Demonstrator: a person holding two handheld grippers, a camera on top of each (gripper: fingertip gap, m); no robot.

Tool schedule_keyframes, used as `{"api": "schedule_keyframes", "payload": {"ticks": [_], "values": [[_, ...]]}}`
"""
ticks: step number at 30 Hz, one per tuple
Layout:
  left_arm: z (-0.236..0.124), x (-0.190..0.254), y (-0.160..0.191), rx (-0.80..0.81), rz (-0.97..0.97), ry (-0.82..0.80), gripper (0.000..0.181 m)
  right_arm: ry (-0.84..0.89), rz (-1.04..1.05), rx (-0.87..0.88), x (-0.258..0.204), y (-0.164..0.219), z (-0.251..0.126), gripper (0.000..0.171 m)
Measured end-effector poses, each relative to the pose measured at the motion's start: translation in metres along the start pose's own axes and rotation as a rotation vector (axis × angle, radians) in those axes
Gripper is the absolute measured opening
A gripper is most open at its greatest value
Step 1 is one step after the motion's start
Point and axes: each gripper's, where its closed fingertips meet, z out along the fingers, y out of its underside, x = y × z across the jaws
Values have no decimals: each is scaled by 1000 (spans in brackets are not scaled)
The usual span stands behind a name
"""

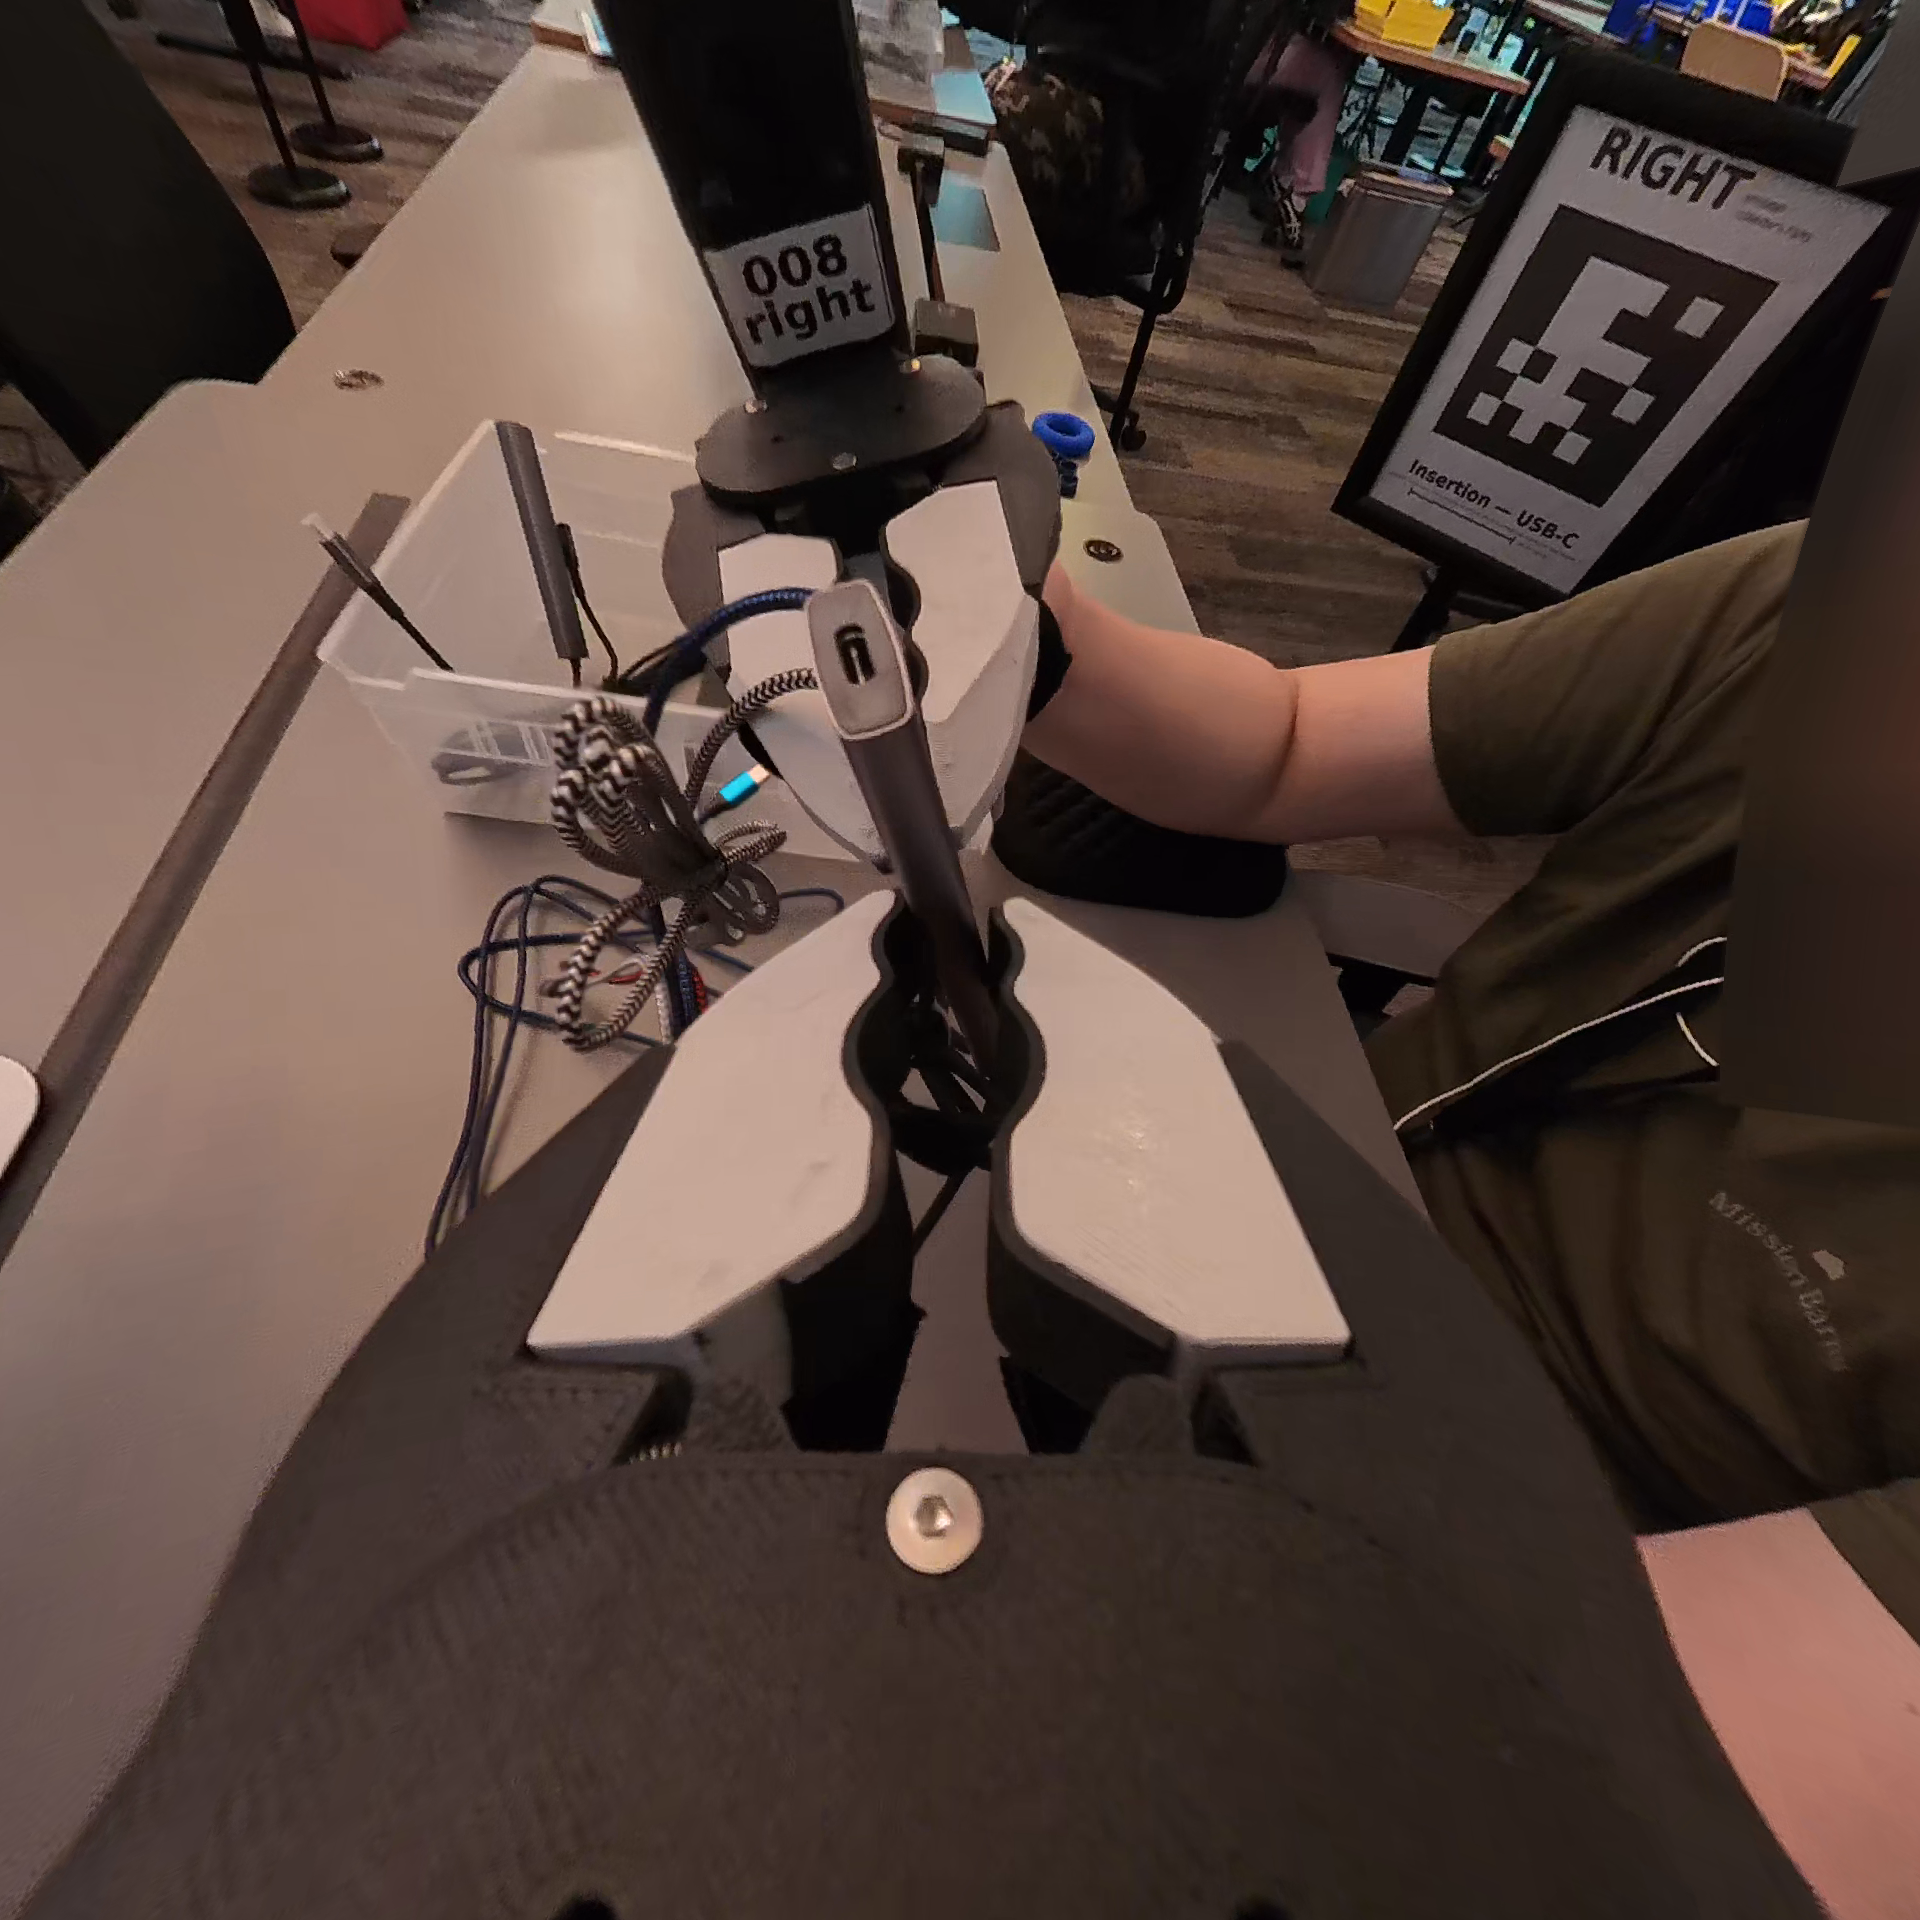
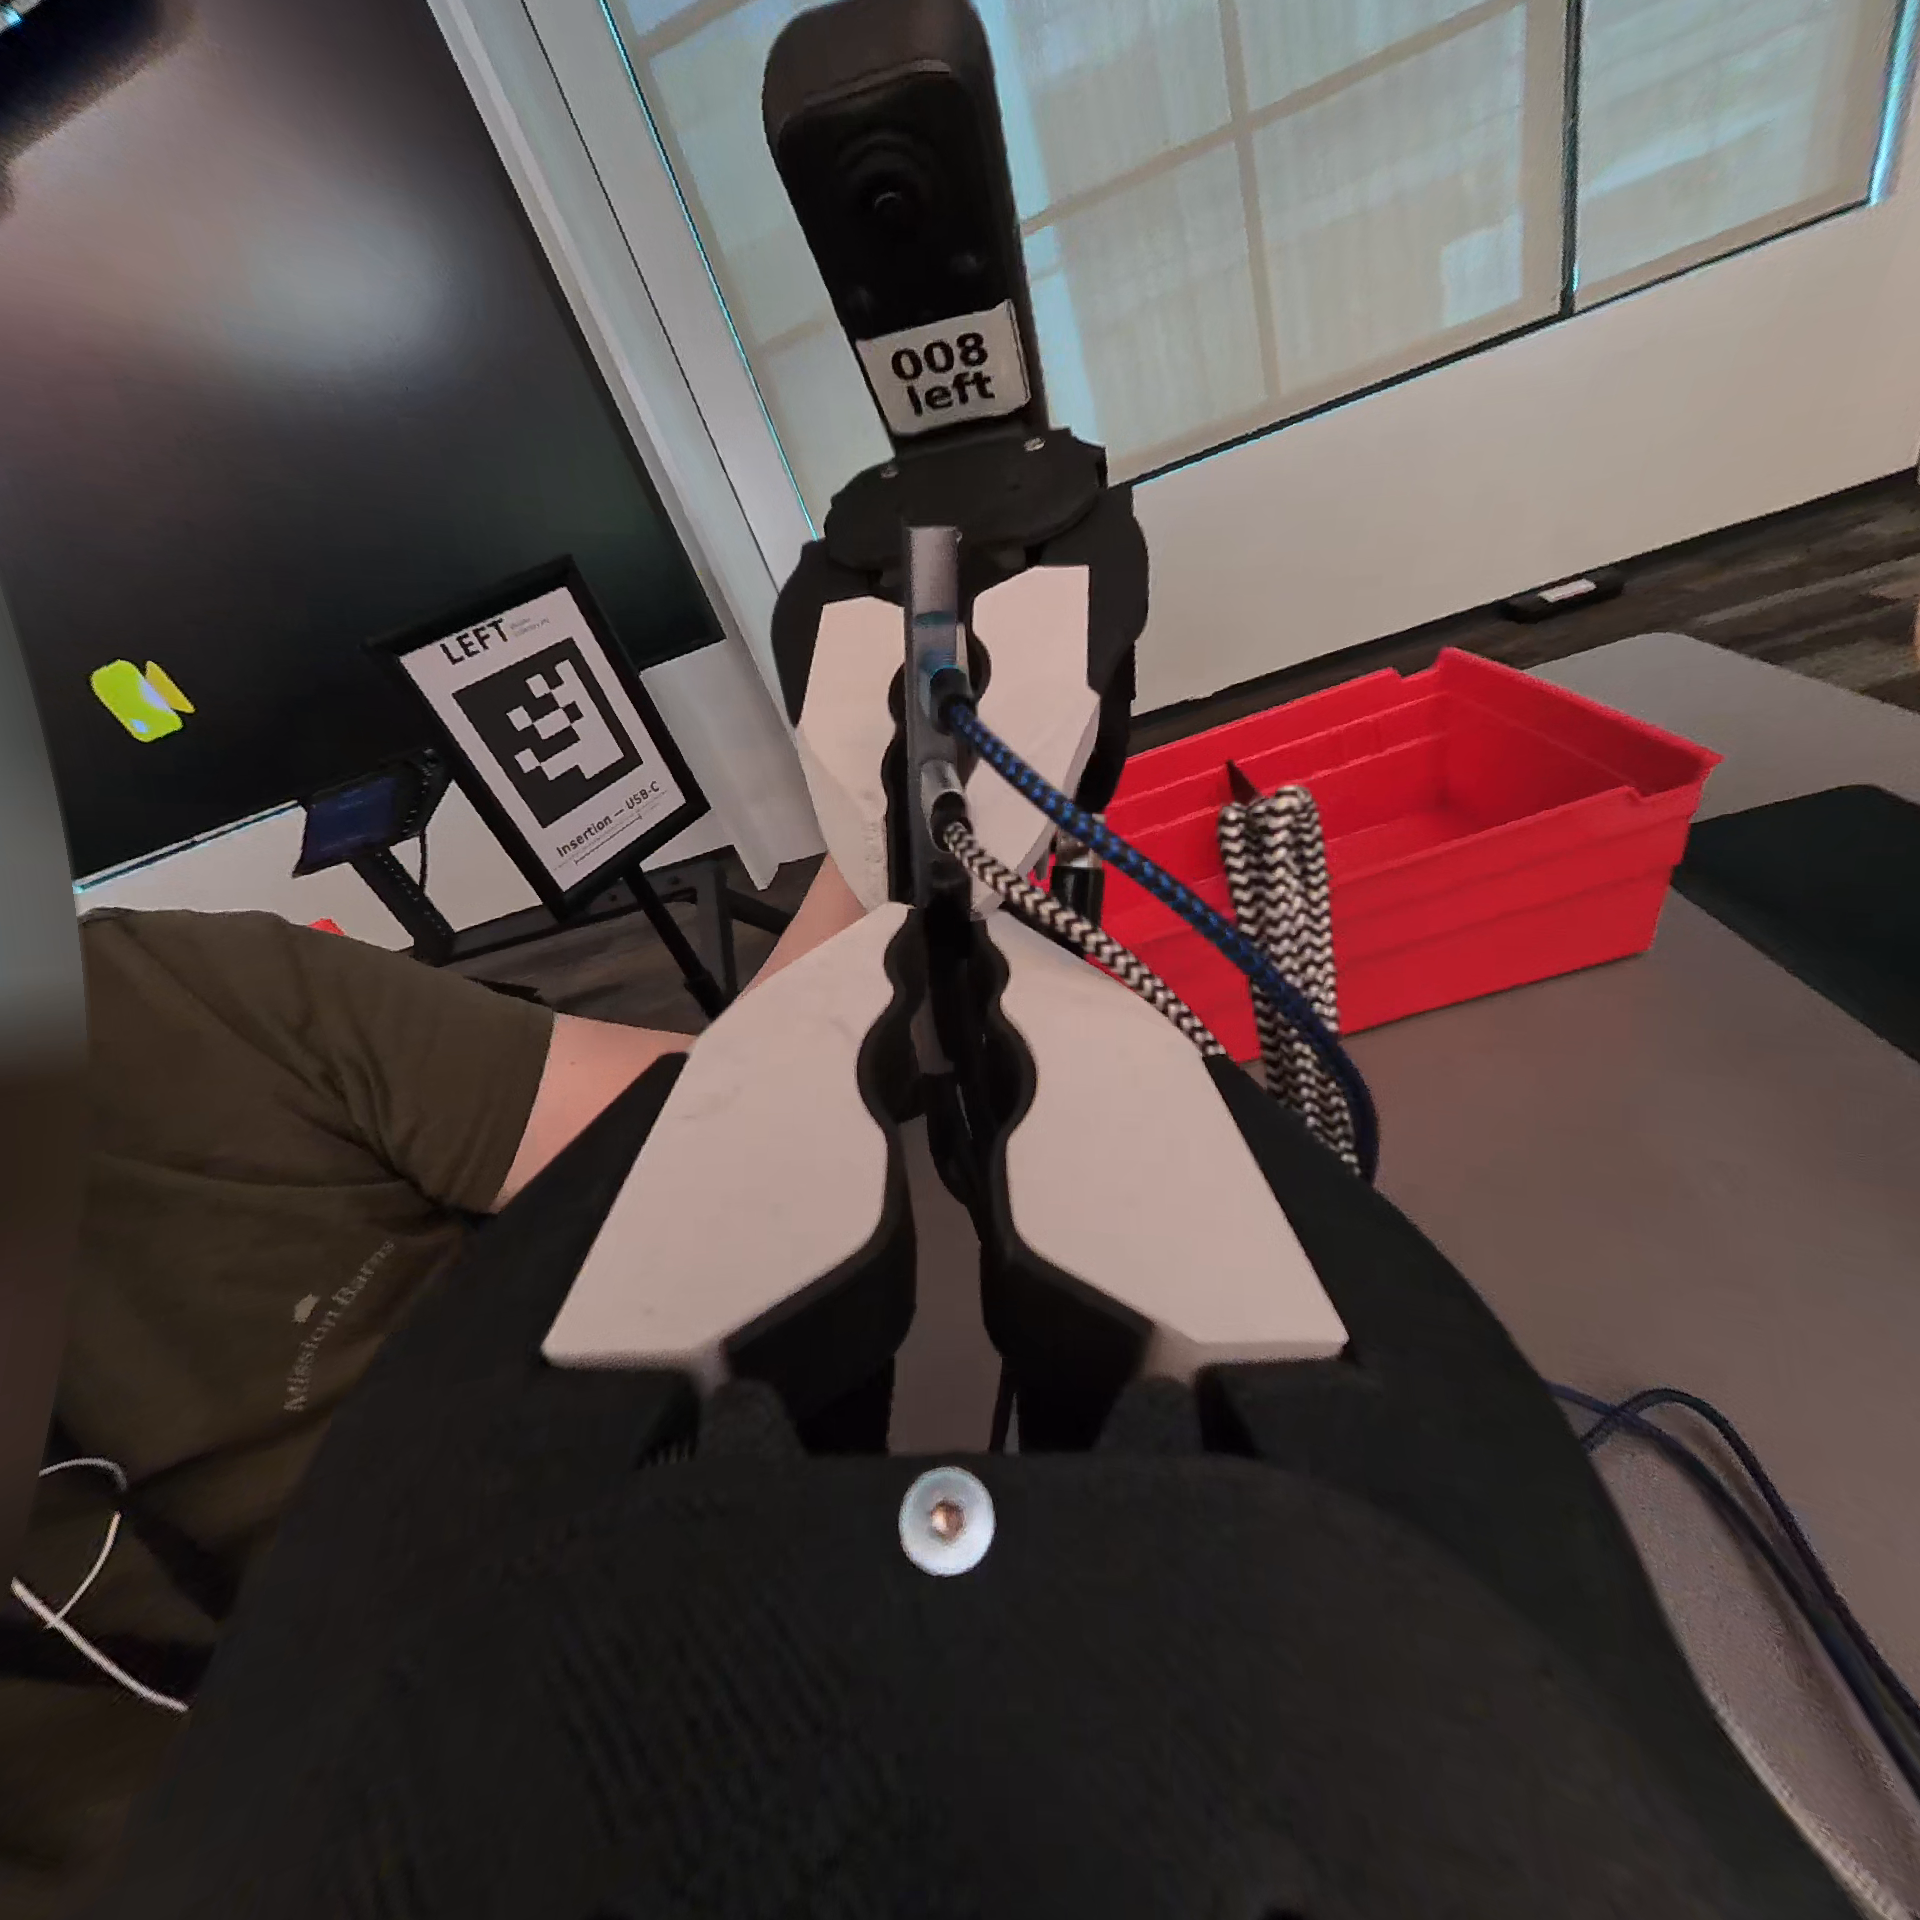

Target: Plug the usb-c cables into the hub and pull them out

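Observation:
A slim grey hub [image 1: 894, 790] stands upright between my two grippers, which face each other tip to tip. My left gripper [image 1: 940, 920] is shut on its lower part. My right gripper [image 2: 948, 925] is also closed around the hub [image 2: 923, 748] low down. A blue braided cable [image 2: 1049, 800] and a black-and-white braided cable [image 2: 1039, 904] are plugged into the hub's side, one above the other. The hub's top end shows an empty port [image 1: 854, 655]. The hub's own dark lead hangs below my fingers.
A clear bin [image 1: 468, 582] with other hubs stands on the grey table [image 1: 260, 1039] beside a tangle of loose cables [image 1: 623, 914]. A red bin [image 2: 1455, 810] has braided cable draped over its rim. A person's arm [image 1: 1247, 748] and sign stands are to the side. Less than 4 cm separates the two grippers' tips.

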Motion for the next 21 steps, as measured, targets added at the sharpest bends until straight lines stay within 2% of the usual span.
{"api": "schedule_keyframes", "payload": {"ticks": [15,21], "values": [[3,-4,17,-76,-38,18,10,27,-4,-79,6,16,5,7],[12,-15,31,-164,-58,-25,8,105,-25,-135,18,27,9,7]]}}
